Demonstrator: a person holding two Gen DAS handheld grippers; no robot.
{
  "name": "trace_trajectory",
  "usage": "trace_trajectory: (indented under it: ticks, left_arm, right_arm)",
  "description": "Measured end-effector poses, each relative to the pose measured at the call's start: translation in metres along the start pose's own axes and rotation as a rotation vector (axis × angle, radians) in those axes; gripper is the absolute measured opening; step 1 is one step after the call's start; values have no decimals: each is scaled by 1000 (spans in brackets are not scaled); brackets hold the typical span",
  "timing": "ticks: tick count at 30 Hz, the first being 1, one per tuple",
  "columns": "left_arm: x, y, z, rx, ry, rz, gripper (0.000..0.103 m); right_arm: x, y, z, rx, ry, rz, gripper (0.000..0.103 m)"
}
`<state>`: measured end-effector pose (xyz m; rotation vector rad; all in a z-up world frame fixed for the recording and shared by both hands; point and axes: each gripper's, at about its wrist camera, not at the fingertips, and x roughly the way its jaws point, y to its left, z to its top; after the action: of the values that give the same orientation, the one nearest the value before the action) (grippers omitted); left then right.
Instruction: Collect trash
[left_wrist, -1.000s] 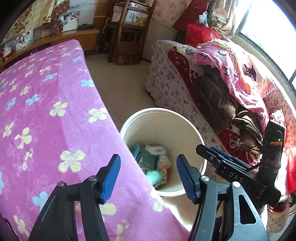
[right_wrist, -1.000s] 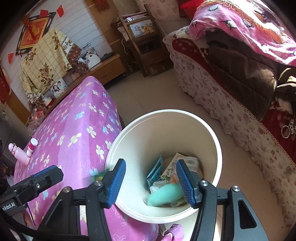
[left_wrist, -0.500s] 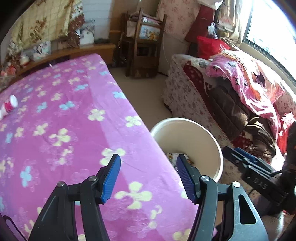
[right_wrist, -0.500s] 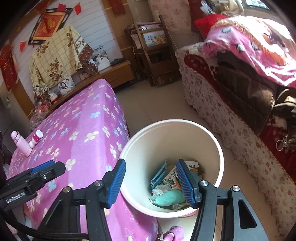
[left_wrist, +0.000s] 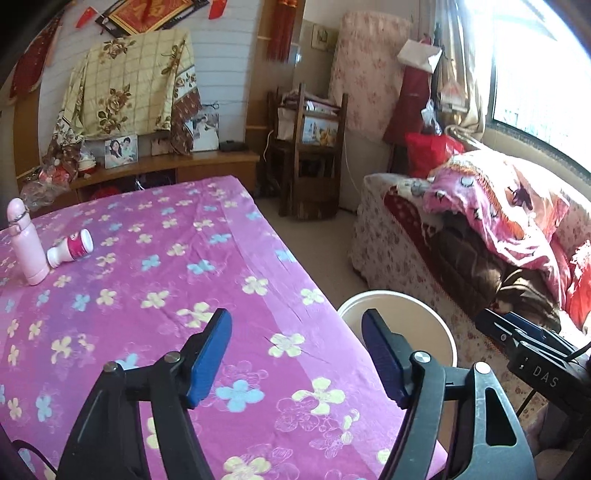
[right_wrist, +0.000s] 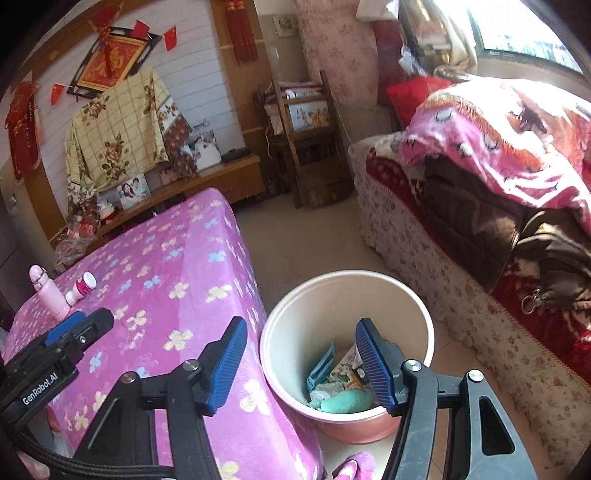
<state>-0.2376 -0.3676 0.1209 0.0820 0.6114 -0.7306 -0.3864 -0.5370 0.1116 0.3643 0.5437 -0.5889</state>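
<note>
A cream bucket (right_wrist: 413, 306) stands on the floor beside the table and holds packets and a teal item (right_wrist: 347, 400). Its rim also shows in the left wrist view (left_wrist: 436, 317). My right gripper (right_wrist: 301, 362) is open and empty above the bucket's near left side. My left gripper (left_wrist: 295, 354) is open and empty over the table's near right edge. A small white and pink bottle (left_wrist: 72, 253) lies on its side on the pink flowered tablecloth (left_wrist: 147, 266) at the far left, next to an upright pink flask (left_wrist: 26, 242). Both also show in the right wrist view, bottle (right_wrist: 82, 287) and flask (right_wrist: 48, 293).
A sofa (right_wrist: 480, 229) piled with blankets runs along the right. A wooden chair (left_wrist: 310, 147) and a low cabinet (left_wrist: 166, 166) with photo frames stand at the back. A strip of bare floor (right_wrist: 306, 243) lies between table and sofa.
Both grippers have risen and tilted up, away from the bucket. The left one swung left over the table, bringing the bottle and flask into view. Both stayed open.
</note>
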Motion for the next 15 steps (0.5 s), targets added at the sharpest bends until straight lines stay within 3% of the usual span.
trace_trajectory:
  ticks: [3, 15]
  left_arm:
    - [-15, 5, 3, -13, -40, 3, 84]
    - [-56, 15, 10, 3, -125, 22, 85]
  right_arm:
    - [-15, 10, 2, -25, -38, -8, 71]
    - [-57, 30, 7, -56, -125, 6, 74]
